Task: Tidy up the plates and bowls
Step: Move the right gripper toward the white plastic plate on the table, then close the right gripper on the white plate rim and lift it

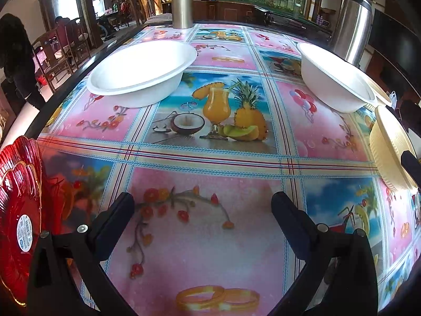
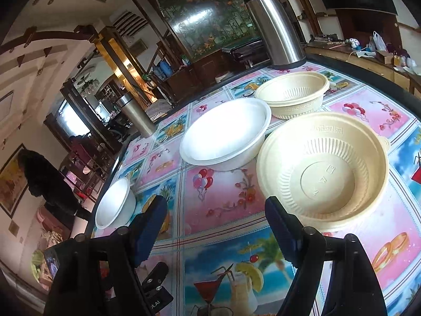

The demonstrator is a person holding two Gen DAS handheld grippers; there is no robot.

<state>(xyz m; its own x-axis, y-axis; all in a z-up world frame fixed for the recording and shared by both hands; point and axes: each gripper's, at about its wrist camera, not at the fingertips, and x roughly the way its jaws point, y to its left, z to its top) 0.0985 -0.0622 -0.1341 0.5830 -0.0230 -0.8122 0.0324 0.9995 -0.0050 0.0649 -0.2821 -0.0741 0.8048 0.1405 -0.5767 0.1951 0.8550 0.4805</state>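
Both of your grippers hang spread wide over the patterned tablecloth (image 1: 200, 231), holding nothing: the left gripper (image 1: 202, 210) above a pink flower panel, the right gripper (image 2: 215, 216) just short of the nearest beige bowl (image 2: 323, 171). Nothing looks sorted yet, as far as you can judge. A second beige bowl (image 2: 292, 94) sits apart behind it, near the steel thermos (image 2: 273, 23). Two white bowls stand separately, one (image 2: 226, 134) beside the beige pair, the other (image 2: 115, 202) by the table's far edge. The red plate (image 1: 18, 210) lies alone at your left. Stacking like with like remains entirely ahead.
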